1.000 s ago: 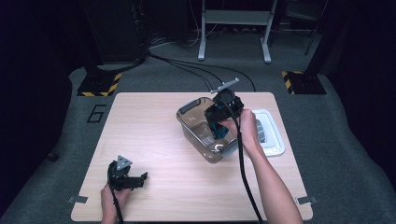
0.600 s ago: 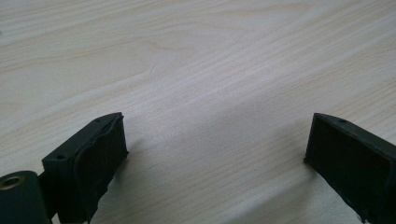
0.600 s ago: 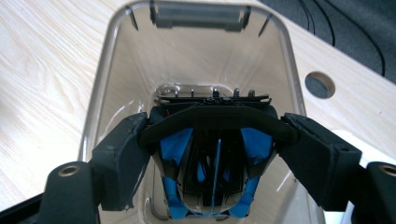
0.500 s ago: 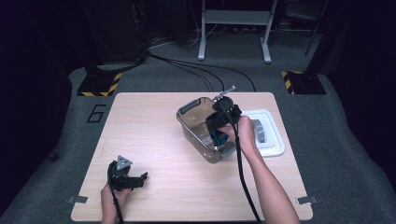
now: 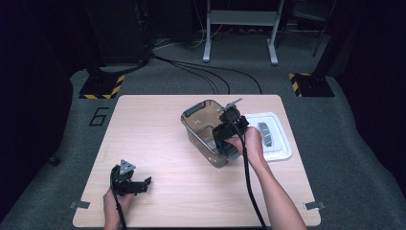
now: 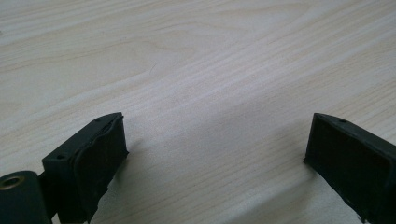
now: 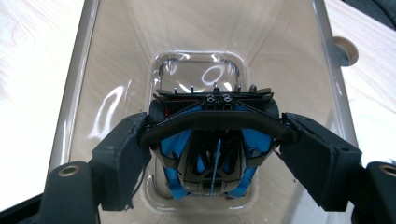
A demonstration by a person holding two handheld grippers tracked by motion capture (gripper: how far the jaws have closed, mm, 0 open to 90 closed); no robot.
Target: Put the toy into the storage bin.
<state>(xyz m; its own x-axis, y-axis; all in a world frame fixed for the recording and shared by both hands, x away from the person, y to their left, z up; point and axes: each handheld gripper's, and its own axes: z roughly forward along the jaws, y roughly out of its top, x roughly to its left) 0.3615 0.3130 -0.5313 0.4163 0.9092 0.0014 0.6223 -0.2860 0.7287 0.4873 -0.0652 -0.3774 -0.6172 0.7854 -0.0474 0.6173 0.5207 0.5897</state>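
A blue and black toy car [image 7: 212, 140] hangs nose-down inside a clear brownish plastic bin [image 7: 285, 56], held between the pads of my right gripper [image 7: 212, 154], which is shut on its sides. From above, that right gripper [image 5: 225, 139] dips into the bin [image 5: 198, 122] at the middle of the table. Near the table's front left, my left gripper [image 5: 142, 184] rests low over the wood. Its own view shows its black fingers [image 6: 93, 158] wide apart, with bare wood between them, so my left gripper [image 6: 215, 163] is open.
A white lid [image 5: 280, 148] lies flat on the table just right of the bin. The wooden table [image 5: 153, 139] stands on grey carpet. Cables, a metal stand and hazard-striped bases lie beyond the far edge.
My right gripper has sunk lower into the bin with the toy car in it. The left gripper has kept still.
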